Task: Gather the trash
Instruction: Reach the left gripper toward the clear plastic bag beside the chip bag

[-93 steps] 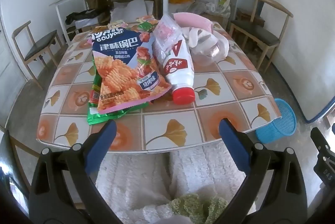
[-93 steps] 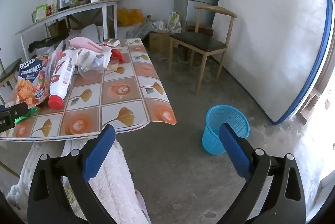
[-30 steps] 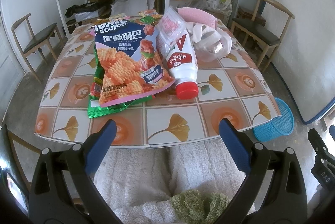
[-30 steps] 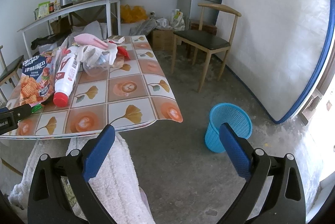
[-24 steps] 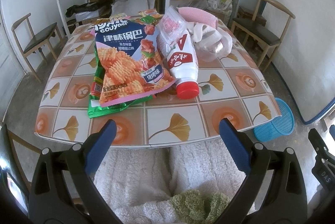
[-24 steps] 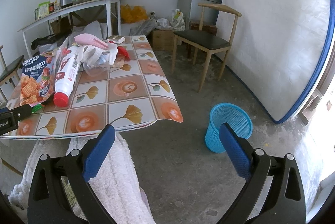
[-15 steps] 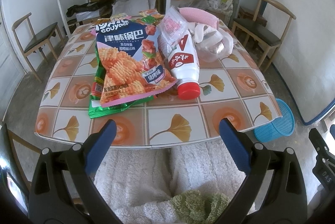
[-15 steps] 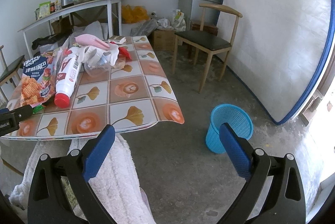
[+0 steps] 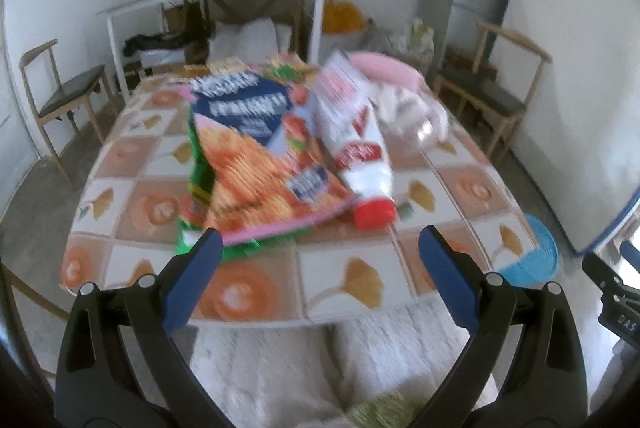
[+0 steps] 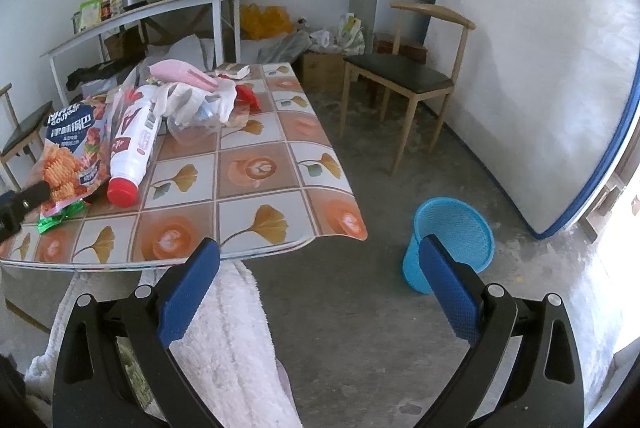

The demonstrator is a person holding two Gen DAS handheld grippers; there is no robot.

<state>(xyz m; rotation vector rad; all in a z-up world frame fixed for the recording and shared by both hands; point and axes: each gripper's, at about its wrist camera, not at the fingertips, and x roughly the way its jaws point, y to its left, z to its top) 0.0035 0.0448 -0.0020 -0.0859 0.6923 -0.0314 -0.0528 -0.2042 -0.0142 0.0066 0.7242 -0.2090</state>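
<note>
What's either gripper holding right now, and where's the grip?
Nothing. The left gripper and the right gripper are both open and empty; the snack bag and bottle lie ungrasped on the table.

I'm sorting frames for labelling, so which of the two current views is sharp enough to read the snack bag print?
Left wrist view: motion blur smears the snack bag and bottle, so the print is unreadable. Right wrist view: sharp, with the bag's print legible, though fisheye curvature bends the table edge and daylight washes out the right side.

Daylit fisheye; left view motion-blurred
</note>
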